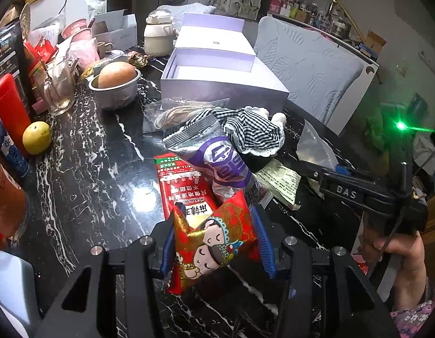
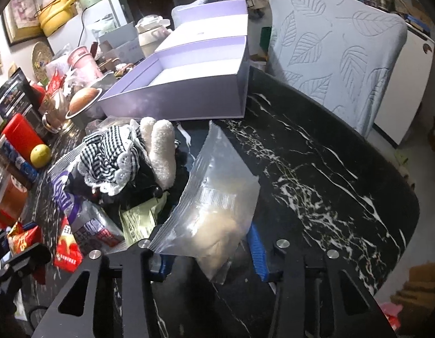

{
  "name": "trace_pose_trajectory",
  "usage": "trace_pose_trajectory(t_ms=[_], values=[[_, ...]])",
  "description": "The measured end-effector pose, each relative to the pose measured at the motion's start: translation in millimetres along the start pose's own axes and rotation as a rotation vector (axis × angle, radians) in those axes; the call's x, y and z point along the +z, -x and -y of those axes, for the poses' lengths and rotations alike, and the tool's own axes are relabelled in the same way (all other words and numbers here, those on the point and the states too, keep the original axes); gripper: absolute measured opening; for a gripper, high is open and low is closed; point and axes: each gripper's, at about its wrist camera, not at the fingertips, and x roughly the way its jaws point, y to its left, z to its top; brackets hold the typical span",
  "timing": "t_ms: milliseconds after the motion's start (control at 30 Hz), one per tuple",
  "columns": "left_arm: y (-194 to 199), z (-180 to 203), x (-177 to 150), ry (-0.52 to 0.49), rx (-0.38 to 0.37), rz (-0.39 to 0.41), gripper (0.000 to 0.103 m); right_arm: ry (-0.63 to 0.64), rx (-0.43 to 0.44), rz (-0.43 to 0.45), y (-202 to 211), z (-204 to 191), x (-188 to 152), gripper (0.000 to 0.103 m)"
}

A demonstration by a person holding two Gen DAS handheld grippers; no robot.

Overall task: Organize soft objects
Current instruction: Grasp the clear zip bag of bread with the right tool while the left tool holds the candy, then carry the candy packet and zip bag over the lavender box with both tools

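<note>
My left gripper (image 1: 214,242) is shut on a red cartoon-printed packet (image 1: 217,236), held just above the black marble table (image 1: 90,169). My right gripper (image 2: 209,250) is shut on a clear zip bag (image 2: 217,197) with pale stuff inside. Between them lies a pile: a red snack packet (image 1: 178,186), a silver and purple packet (image 1: 214,155), and a checked-cloth plush doll (image 1: 254,129), also in the right wrist view (image 2: 127,155). An open lilac box (image 1: 217,73) stands behind the pile, its tray bare (image 2: 194,73).
A metal bowl with a bun (image 1: 116,81), a glass jug (image 1: 59,87), a yellow fruit (image 1: 37,138), a red box (image 1: 9,107) and clutter crowd the table's left side. A clear bag of cord (image 1: 178,112) lies by the box. A cushioned chair (image 2: 338,48) stands behind.
</note>
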Motion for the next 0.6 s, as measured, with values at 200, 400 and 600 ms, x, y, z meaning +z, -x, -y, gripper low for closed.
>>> trace_pose_trajectory(t_ms=[200, 400, 600], values=[[6.5, 4.2, 0.8, -0.008, -0.015, 0.020, 0.048, -0.022, 0.016, 0.016, 22.6, 7.6, -12.8, 0.038], [14.5, 14.7, -0.8, -0.029, -0.038, 0.041, 0.048, -0.044, 0.061, 0.021, 45.1, 9.7, -29.0, 0.037], [27.9, 26.8, 1.7, -0.058, -0.058, 0.081, 0.048, -0.027, 0.109, 0.049, 76.8, 5.4, -40.3, 0.036]])
